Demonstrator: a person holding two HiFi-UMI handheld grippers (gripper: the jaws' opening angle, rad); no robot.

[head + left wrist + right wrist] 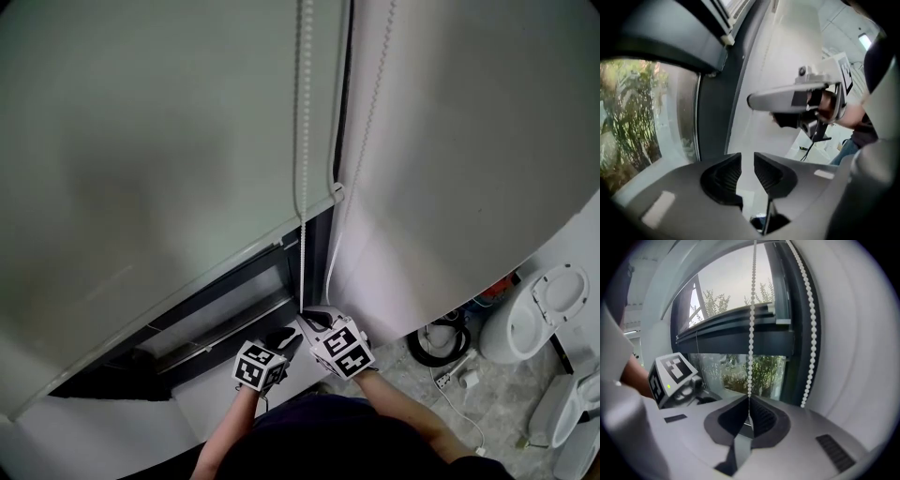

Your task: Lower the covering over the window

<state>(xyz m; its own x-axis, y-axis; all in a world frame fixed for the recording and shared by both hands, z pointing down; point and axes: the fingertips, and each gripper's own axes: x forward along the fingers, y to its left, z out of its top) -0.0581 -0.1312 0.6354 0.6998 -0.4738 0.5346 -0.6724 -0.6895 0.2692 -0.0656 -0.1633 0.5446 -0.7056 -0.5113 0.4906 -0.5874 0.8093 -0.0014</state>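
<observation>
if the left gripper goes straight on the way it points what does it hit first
Probably the white panel beside the dark window frame; the right gripper crosses just above that line, depth unclear.

The head view looks steeply down from above along the blind to the window and floor, with the left gripper and right gripper small near its bottom edge. Each gripper view sits low and close, facing the glass along its own jaws; the right one has the bead chain just ahead. All share the window's lower frame, and each gripper view catches the other gripper.
</observation>
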